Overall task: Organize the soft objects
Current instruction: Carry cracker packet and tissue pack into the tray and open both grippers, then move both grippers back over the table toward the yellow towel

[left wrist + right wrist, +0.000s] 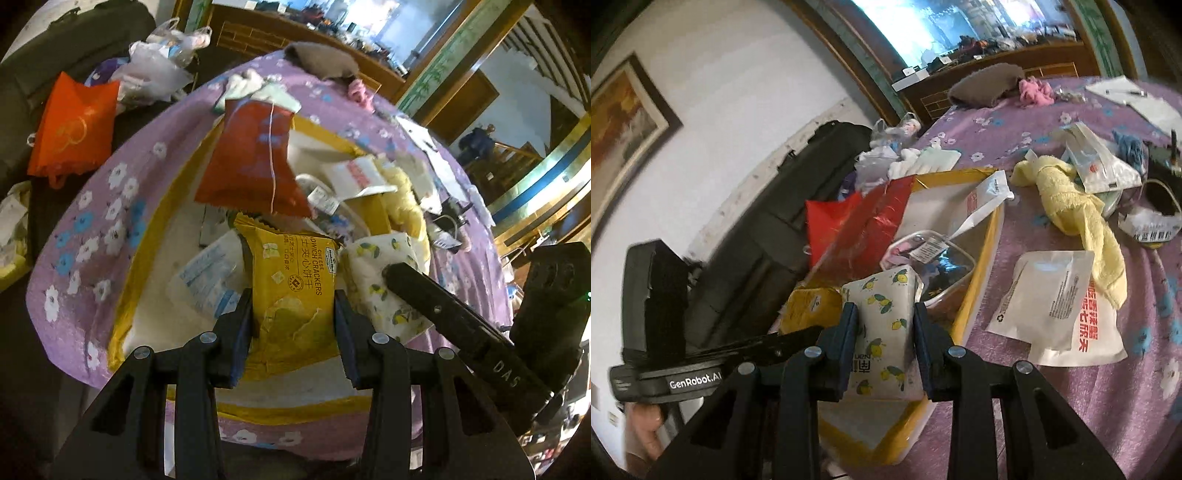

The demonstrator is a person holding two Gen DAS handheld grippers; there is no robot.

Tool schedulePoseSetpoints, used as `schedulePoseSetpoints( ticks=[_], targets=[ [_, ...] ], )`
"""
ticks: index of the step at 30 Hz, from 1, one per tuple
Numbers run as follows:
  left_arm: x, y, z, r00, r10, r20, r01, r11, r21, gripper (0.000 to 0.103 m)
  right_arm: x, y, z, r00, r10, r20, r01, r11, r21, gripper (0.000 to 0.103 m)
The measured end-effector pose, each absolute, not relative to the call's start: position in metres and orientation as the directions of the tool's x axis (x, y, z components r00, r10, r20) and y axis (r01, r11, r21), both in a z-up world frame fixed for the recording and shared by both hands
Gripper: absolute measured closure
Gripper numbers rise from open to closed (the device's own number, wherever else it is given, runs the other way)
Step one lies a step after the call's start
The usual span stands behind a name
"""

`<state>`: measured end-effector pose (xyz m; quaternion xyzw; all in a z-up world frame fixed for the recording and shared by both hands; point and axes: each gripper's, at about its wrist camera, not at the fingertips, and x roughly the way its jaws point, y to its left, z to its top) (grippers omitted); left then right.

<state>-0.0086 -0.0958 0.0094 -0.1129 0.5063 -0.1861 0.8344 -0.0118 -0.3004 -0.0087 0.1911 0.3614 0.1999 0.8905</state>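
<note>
Over the yellow-rimmed cardboard box [122, 306] on the purple flowered cloth, the left gripper [293, 317] pinches a yellow cracker packet [291, 295] and the right gripper [884, 343] clamps a lemon-print tissue pack [882, 325], so I'd lower each gently, side by side, before letting go.

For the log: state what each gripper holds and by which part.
Left gripper pinches the yellow foil cheese cracker packet across its lower sides. Right gripper pinches the white lemon-print tissue pack across its middle.
</note>
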Motion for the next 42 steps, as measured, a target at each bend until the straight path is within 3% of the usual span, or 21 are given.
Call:
schedulePoseSetpoints(
  ticks=[7, 9, 11, 14, 20, 24, 26, 30, 34, 42],
  targets=[
    [-0.009, -0.093, 0.003, 0.429, -0.428, -0.796, 0.165, 0.903, -0.397, 0.061, -0.01, -0.301, -0.018, 0.653, 0.495, -0.574, -0.199, 0.843, 0.5, 0.067],
    [-0.008, -0.088, 0.005, 0.432, -0.463, -0.773, 0.152, 0.883, -0.444, 0.061, -0.013, -0.3, -0.015, 0.659, 0.492, -0.569, -0.215, 0.848, 0.484, 0.061],
    [-0.011, -0.076, 0.013, 0.495, -0.51, -0.704, 0.126, 0.843, -0.522, 0.06, -0.016, -0.3, -0.011, 0.67, 0.495, -0.553, -0.226, 0.846, 0.483, 0.049],
    [-0.025, -0.063, 0.031, 0.642, -0.444, -0.625, 0.071, 0.846, -0.528, 0.025, -0.021, -0.3, -0.006, 0.678, 0.507, -0.532, -0.252, 0.841, 0.479, 0.041],
    [-0.037, -0.079, 0.051, 0.627, -0.58, -0.521, 0.208, 0.768, -0.606, 0.022, -0.032, -0.322, 0.003, 0.706, 0.52, -0.481, -0.255, 0.82, 0.513, 0.04],
    [-0.051, -0.11, 0.072, 0.657, -0.606, -0.449, 0.331, 0.767, -0.55, 0.022, -0.039, -0.357, 0.009, 0.713, 0.571, -0.406, -0.257, 0.752, 0.607, 0.04],
    [-0.053, -0.132, 0.079, 0.648, -0.605, -0.463, 0.393, 0.786, -0.477, 0.022, -0.04, -0.377, 0.009, 0.724, 0.569, -0.39, -0.239, 0.737, 0.632, 0.04],
    [-0.037, -0.16, 0.067, 0.517, -0.698, -0.495, 0.409, 0.71, -0.573, 0.023, -0.044, -0.414, 0.004, 0.759, 0.512, -0.402, -0.16, 0.745, 0.647, 0.04],
    [-0.032, -0.194, 0.055, 0.507, -0.637, -0.581, 0.398, 0.77, -0.498, 0.023, -0.046, -0.451, -0.008, 0.786, 0.431, -0.444, -0.041, 0.753, 0.657, 0.04],
    [-0.026, -0.283, 0.02, 0.356, -0.573, -0.738, 0.517, 0.779, -0.356, 0.023, -0.045, -0.497, -0.037, 0.714, 0.285, -0.639, 0.194, 0.797, 0.572, 0.04]
  ],
)
